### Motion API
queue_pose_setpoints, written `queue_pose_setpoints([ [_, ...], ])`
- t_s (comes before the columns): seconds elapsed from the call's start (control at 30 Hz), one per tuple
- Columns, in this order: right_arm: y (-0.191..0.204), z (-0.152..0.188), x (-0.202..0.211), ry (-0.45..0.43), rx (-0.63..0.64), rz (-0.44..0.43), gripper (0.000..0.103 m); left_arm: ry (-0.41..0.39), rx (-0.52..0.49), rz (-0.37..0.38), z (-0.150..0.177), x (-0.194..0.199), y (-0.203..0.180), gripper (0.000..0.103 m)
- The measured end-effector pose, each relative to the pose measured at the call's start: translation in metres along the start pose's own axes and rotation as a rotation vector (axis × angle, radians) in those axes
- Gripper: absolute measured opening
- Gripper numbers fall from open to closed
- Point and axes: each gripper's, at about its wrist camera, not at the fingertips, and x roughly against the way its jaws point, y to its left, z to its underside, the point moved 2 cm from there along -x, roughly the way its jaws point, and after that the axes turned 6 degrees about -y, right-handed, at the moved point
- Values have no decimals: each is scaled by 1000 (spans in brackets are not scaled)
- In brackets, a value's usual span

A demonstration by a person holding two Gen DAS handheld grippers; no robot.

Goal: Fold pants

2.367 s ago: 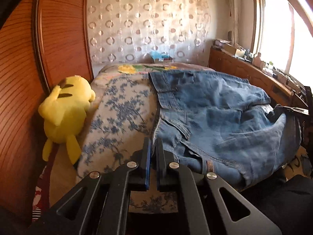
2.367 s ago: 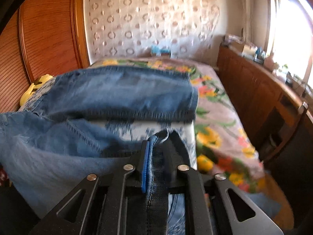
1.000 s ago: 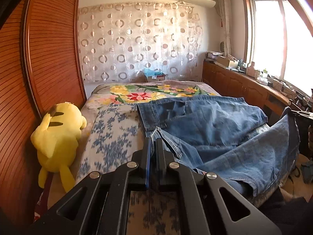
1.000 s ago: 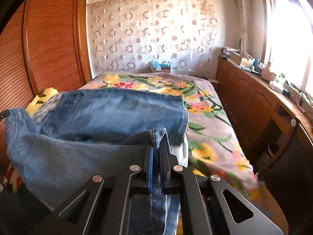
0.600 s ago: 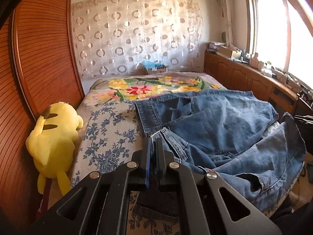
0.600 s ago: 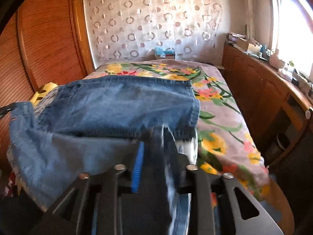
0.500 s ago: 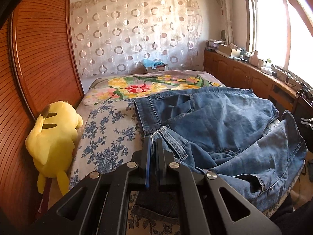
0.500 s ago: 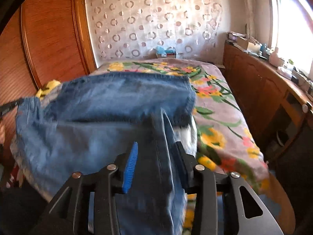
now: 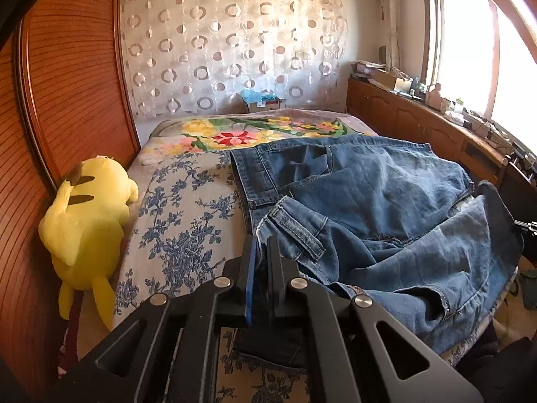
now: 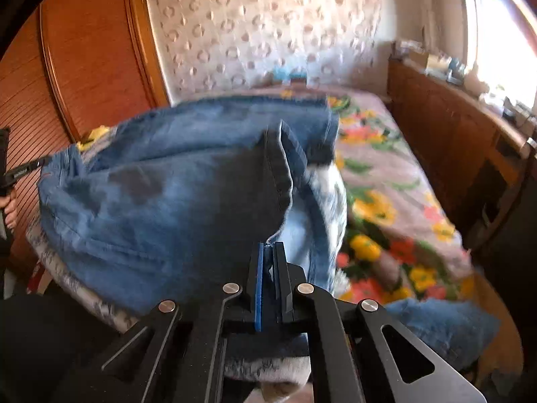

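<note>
A yellow plush toy (image 9: 85, 221) lay left of the jeans (image 9: 386, 201) on the bed (image 9: 181, 221). My left hand-held gripper (image 9: 261, 252) pinched the jeans' waistband corner; my right hand-held gripper (image 10: 270, 258) clamped a seam at their other end.

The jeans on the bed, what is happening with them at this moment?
A person holds a claw in each hand and is folding the blue jeans on the bed. The left claw is shut on the denim near the waistband, and the right claw is shut on a seam edge of the cloth. One part of the jeans lies flat across the bed; the part held by the claws is bunched over it, so the fold is not yet laid down. A yellow plush toy lies beside the bed.
</note>
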Motion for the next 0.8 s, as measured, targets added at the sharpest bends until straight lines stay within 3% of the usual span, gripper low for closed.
queue_pose_setpoints([
  [0.1,-9,-6,2,-21,-33,38,5,-8,9,5,0,8,5,21],
  [0.2,-11,-4,-5,-14,-47,52,5,-23,29,13,5,21,14,42],
  [0.43,-1,2,-17,9,-39,64,5,21,56,-15,54,48,37,45],
  [0.57,-8,-1,-19,20,-45,68,5,74,64,11,88,54,41,45],
  [0.8,-5,1,-21,23,-27,82,5,77,54,63,99,63,33,46],
])
